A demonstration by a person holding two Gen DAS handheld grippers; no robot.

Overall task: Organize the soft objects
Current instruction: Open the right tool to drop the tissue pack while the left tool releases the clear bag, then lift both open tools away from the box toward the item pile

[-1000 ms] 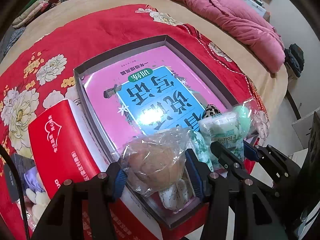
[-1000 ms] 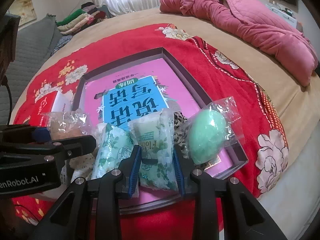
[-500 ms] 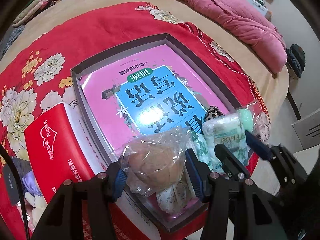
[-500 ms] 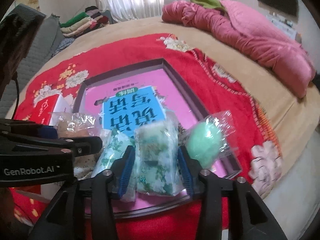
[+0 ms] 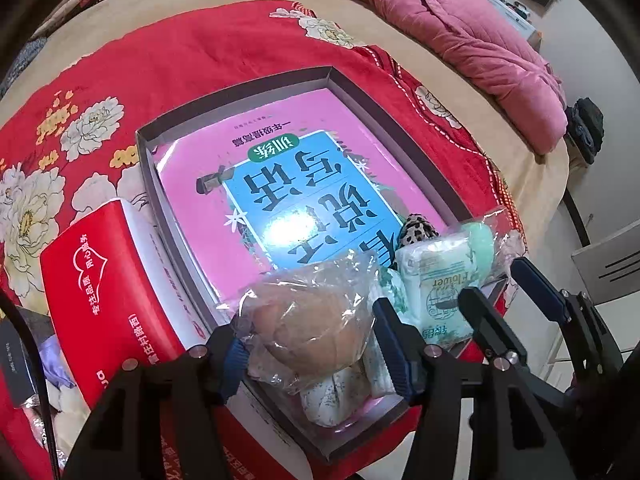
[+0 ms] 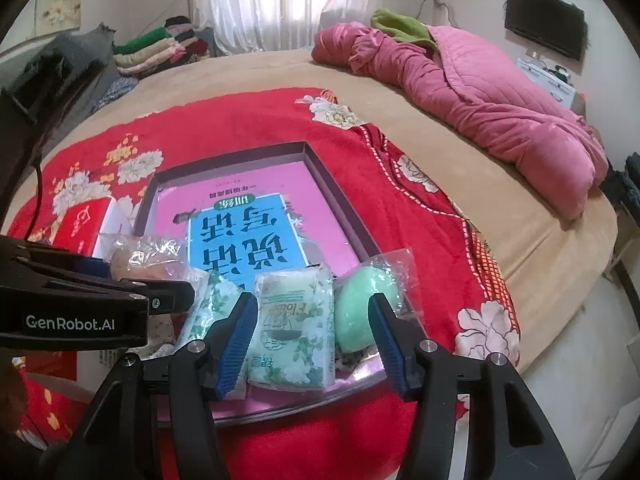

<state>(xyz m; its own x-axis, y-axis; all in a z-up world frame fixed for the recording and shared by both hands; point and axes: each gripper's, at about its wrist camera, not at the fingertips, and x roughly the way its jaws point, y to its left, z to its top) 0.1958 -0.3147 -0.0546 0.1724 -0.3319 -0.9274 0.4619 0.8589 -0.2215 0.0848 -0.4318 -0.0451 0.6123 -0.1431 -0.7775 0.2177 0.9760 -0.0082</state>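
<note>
A shallow grey box (image 5: 360,92) lies on the bed with a pink and blue book (image 5: 304,184) in it. At its near end my left gripper (image 5: 306,320) has a brown puff in a clear bag (image 5: 312,332) between its pads, which touch the bag as the jaws ease apart. My right gripper (image 6: 313,300) is opening over a flowered tissue pack (image 6: 294,332), with gaps on both sides of it. The pack lies in the box beside a bagged green egg-shaped sponge (image 6: 366,308) and a second leaf-print pack (image 6: 208,304).
A red tissue carton (image 5: 92,280) stands against the box's left wall. A leopard-print piece (image 5: 416,228) lies behind the packs. The red floral blanket (image 6: 248,128) covers the bed, with a pink quilt (image 6: 480,92) at the far right. The bed edge is close on the right.
The right gripper's jaws have spread off the flowered tissue pack, and the gripper has lifted a little. The pack stays in the box. The left gripper keeps its place around the brown puff.
</note>
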